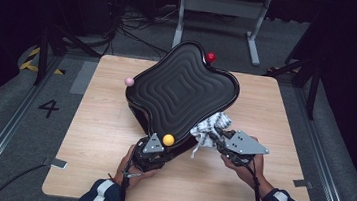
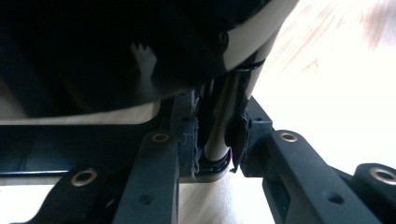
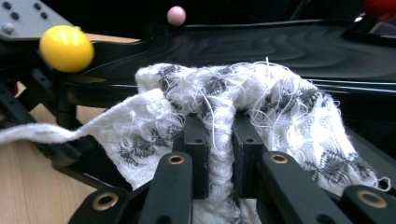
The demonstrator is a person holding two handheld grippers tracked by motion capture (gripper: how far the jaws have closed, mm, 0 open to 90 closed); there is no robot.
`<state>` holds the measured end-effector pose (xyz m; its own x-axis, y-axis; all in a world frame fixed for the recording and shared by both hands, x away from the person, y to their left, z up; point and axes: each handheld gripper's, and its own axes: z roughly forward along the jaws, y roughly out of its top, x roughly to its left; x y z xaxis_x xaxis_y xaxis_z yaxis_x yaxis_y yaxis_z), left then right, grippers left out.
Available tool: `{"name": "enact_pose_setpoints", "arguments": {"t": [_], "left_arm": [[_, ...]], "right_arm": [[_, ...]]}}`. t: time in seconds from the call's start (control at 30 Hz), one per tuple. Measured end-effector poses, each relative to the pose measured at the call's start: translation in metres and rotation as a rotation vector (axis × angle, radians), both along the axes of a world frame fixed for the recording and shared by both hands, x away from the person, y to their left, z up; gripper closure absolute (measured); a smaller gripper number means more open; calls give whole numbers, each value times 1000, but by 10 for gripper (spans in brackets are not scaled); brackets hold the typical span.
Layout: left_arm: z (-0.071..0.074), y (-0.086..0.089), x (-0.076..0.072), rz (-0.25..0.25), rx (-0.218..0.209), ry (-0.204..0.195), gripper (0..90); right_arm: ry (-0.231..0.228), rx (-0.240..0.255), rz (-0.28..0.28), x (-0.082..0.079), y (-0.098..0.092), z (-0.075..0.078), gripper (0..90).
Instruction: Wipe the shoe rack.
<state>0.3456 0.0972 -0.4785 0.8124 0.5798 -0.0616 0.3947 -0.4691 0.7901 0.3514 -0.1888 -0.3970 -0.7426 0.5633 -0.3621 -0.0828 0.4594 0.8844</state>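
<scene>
At the right hand-held gripper (image 3: 219, 154), clenched on the cloth (image 3: 261, 102), wipe the tray (image 1: 183, 88) in overlapping strokes while the left hand-held gripper (image 2: 217, 140) clamps its leg (image 2: 224, 116).

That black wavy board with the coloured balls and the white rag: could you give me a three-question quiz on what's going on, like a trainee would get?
1. True or false: the right gripper is shut on the frayed white patterned cloth.
2. Which ball sits nearest the left gripper: A) the red ball, B) the pink ball, C) the yellow ball?
3. Fill in: the black ridged plastic board is tilted above the light ____ table.

Key: 1 true. 2 C. 3 wooden. In the left gripper view the fingers clamp a slim post under the board.
</scene>
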Motion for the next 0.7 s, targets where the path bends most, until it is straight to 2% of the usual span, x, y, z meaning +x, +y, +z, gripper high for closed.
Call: {"name": "enact_pose_setpoints", "arguments": {"t": [0.13, 0.2, 0.33, 0.43, 0.6, 0.7], "left_arm": [[0, -1, 4, 5, 7, -3, 729], [0, -1, 5, 14, -3, 5, 727], [0, 0, 8, 28, -7, 3, 725], [0, 0, 9, 51, -9, 8, 725], [0, 0, 8, 55, -8, 9, 726], [0, 0, 9, 55, -1, 0, 723]], "right_arm": [[13, -4, 11, 5, 7, -1, 799], [23, -14, 33, 4, 12, -1, 799], [11, -60, 77, -3, 26, -5, 799], [20, -80, 106, -6, 36, -9, 798], [27, -132, 168, -17, 53, -17, 796], [25, -142, 180, -21, 61, -20, 795]]}}
